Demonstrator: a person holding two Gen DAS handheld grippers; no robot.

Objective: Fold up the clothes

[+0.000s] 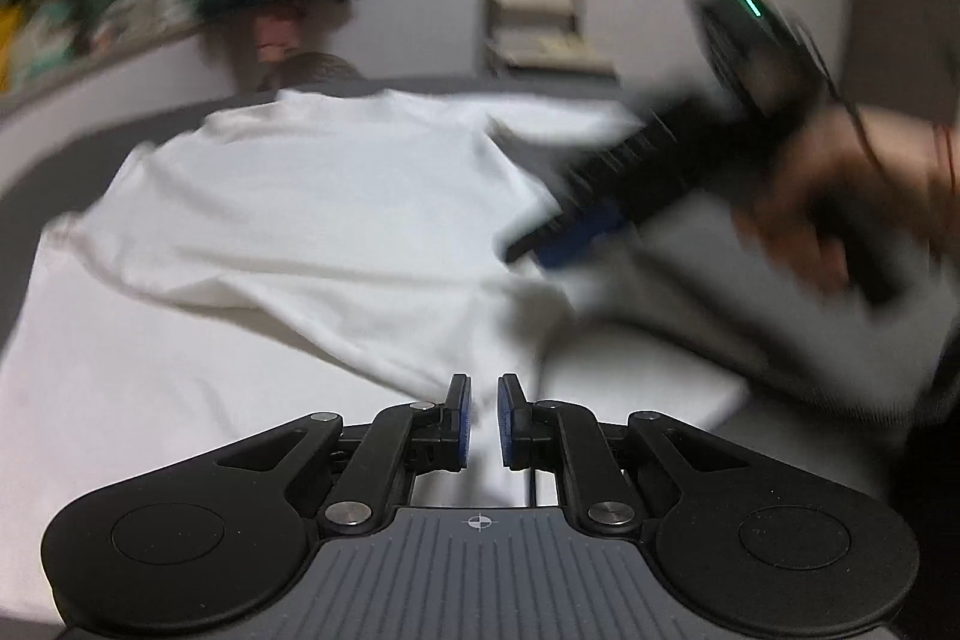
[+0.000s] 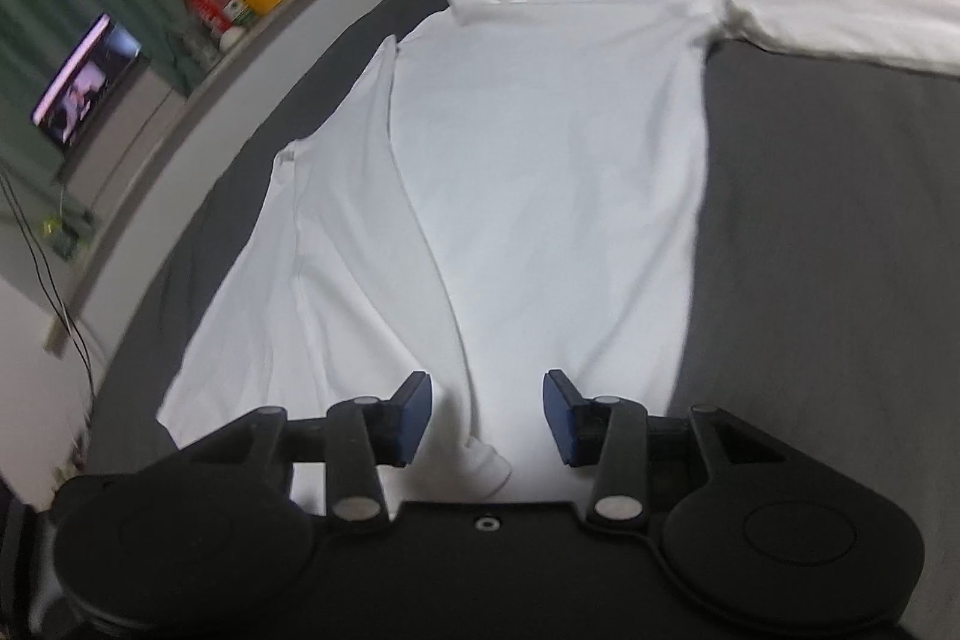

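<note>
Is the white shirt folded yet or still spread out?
Partly folded: the white shirt has one side flapped over its body, the other sleeve spread on the grey bed.

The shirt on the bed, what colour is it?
The shirt is plain white, with no pattern. The right wrist view shows it best.

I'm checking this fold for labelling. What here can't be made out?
- Left wrist view: right gripper motion-blurred, so its jaws are unreadable there.
- Left wrist view: white shirt hem hidden under the left gripper.
- Right wrist view: the shirt's right sleeve cut off by the edge.
</note>
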